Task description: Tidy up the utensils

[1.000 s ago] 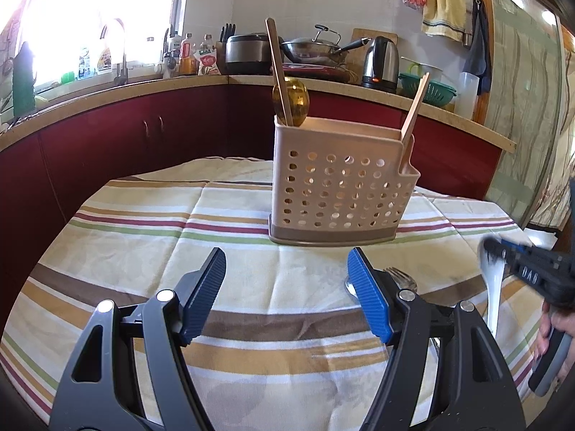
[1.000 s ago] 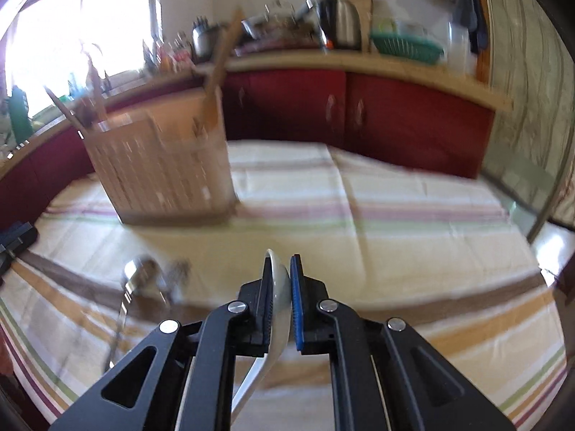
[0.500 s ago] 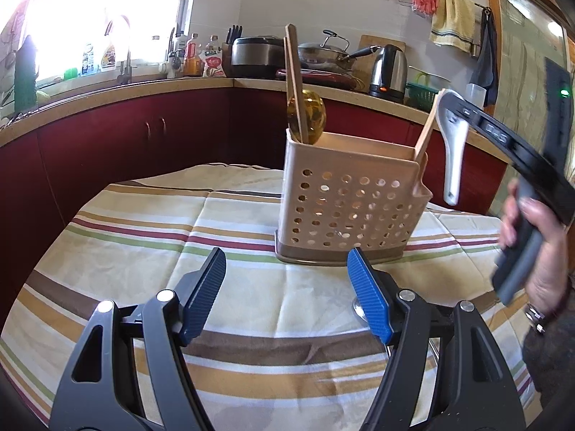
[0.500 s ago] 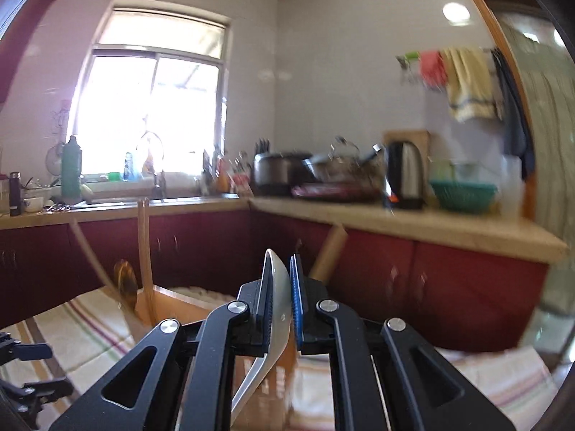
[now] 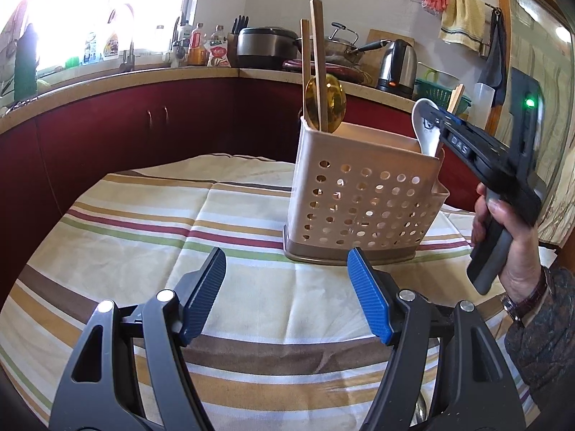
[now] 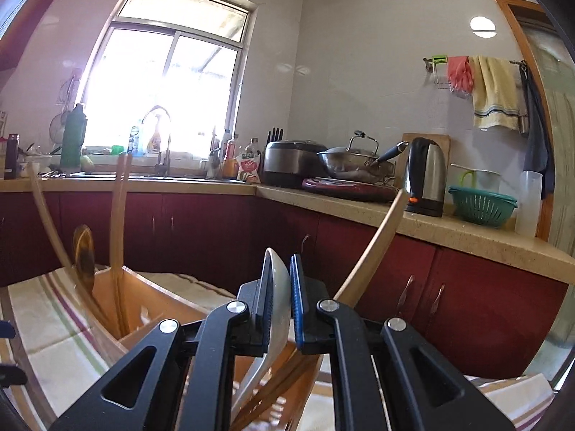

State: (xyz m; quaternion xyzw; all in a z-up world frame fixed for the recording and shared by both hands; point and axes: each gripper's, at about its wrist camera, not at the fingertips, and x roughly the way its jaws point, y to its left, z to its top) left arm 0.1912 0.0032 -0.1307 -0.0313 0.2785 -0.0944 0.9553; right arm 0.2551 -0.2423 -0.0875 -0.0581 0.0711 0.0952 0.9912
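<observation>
A beige perforated utensil holder stands on the striped tablecloth. It holds a gold spoon and wooden sticks. My right gripper is over the holder's right end with a white ceramic spoon upright between its jaws, handle down inside. In the right wrist view the jaws of that gripper are opening; the white spoon leans on the left pad with a thin gap at the right pad. My left gripper hovers open and empty in front of the holder.
A metal utensil lies on the cloth under my left gripper's right finger. A wooden stick leans out of the holder's side pocket. Red cabinets and a counter with a kettle stand behind the table.
My right gripper rose from the tablecloth with the white spoon and moved over the holder's right end; the spoon's handle now dips inside and the jaws stand slightly wider. The left gripper barely shifted.
</observation>
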